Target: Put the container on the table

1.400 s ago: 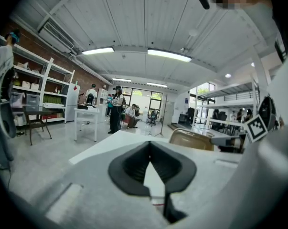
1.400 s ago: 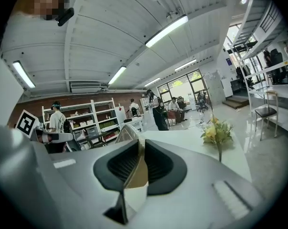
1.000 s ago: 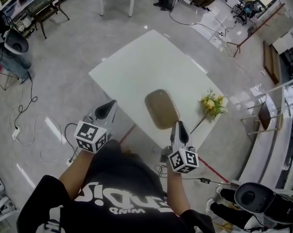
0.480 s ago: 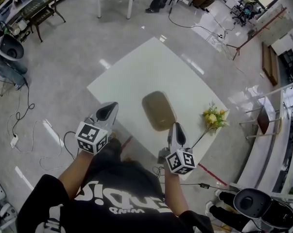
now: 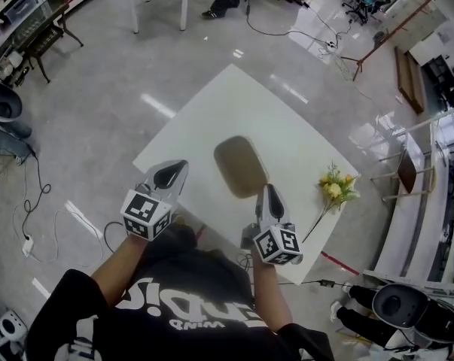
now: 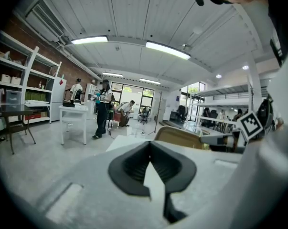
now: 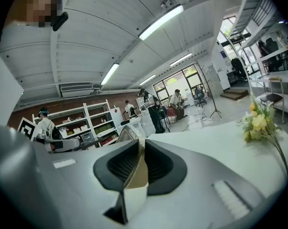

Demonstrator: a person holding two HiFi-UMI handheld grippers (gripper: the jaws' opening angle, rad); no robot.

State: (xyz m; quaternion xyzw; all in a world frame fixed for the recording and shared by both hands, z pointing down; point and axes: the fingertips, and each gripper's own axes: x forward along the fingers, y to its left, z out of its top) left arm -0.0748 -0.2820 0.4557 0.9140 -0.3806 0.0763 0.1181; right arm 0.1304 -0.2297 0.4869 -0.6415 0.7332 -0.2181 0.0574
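The right gripper [image 5: 268, 189] had its jaws clenched on the near rim of the tan container [image 5: 240, 165], which stretched lengthwise away from it over the middle of the white counter [image 5: 287, 119]. Whether it hung above the top or touched it, I couldn't tell. The left gripper [image 5: 172, 173] sat just beside the container at the counter's near edge, jaws pressed together on nothing. The yellow flowers [image 5: 333, 189] lay clear to the right, with bare counter ahead, so there looked to be plenty of room to set it down.
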